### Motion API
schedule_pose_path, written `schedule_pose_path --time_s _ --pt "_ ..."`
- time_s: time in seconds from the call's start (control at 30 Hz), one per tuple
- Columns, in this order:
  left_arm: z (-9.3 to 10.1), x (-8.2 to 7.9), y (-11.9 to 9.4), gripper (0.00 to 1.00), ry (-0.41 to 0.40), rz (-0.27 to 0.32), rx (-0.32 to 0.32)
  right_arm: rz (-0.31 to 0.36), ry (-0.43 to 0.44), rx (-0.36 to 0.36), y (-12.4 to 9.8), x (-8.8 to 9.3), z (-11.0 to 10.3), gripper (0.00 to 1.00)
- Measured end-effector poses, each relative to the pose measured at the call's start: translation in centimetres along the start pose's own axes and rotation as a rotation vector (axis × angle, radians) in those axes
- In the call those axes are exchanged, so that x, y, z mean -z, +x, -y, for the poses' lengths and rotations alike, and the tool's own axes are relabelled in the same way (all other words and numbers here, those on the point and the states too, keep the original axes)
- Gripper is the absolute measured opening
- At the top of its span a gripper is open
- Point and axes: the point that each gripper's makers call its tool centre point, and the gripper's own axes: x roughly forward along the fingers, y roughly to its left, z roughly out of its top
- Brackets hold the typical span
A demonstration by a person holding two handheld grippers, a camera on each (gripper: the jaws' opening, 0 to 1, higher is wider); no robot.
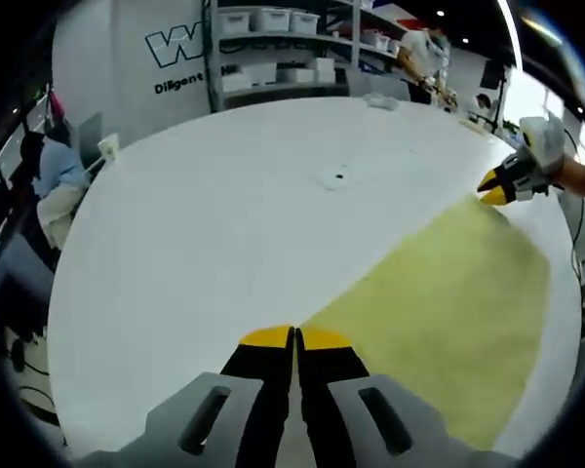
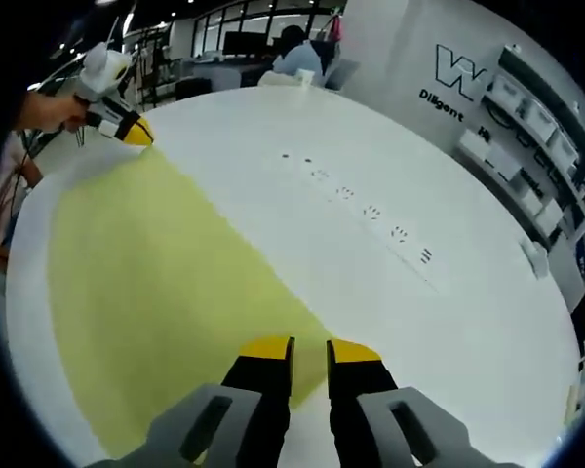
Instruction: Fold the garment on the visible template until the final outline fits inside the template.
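White bench [image 1: 205, 224] fills most of my sight. Yellow garment [image 1: 448, 312] spread flat on it, stretched between my two grippers. My left gripper [image 1: 294, 339]: fingers pressed together at garment's near corner. My right gripper [image 2: 309, 348]: fingers slightly parted, garment edge at tips; cannot tell if pinched.

White table [image 1: 224, 224], wall shelves with bins [image 1: 273, 44], seated person [image 2: 297, 54], wall lettering [image 2: 453, 83]
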Motion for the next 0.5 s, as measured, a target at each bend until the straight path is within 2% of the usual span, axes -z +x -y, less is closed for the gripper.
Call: schedule_pose_path --time_s 0.13,0.23,0.37,0.5 --pt "-0.3 -0.5 -0.3 0.03 0.024 0.035 -0.018 0.012 0.022 -0.001 -0.2 0.2 -0.1 0.11" --pt "0.7 -0.9 -0.3 0.08 0.023 0.060 0.020 0.025 0.052 -0.005 -0.4 0.6 -0.4 0.13" --pt "1.7 0.0 0.2 0.15 0.030 0.031 0.031 0.019 0.064 -0.011 -0.7 1.6 -1.3 0.15" --pt "1.0 1.4 0.3 0.17 0.091 -0.029 -0.020 0.014 0.078 -0.014 -1.4 2.6 -1.7 0.16"
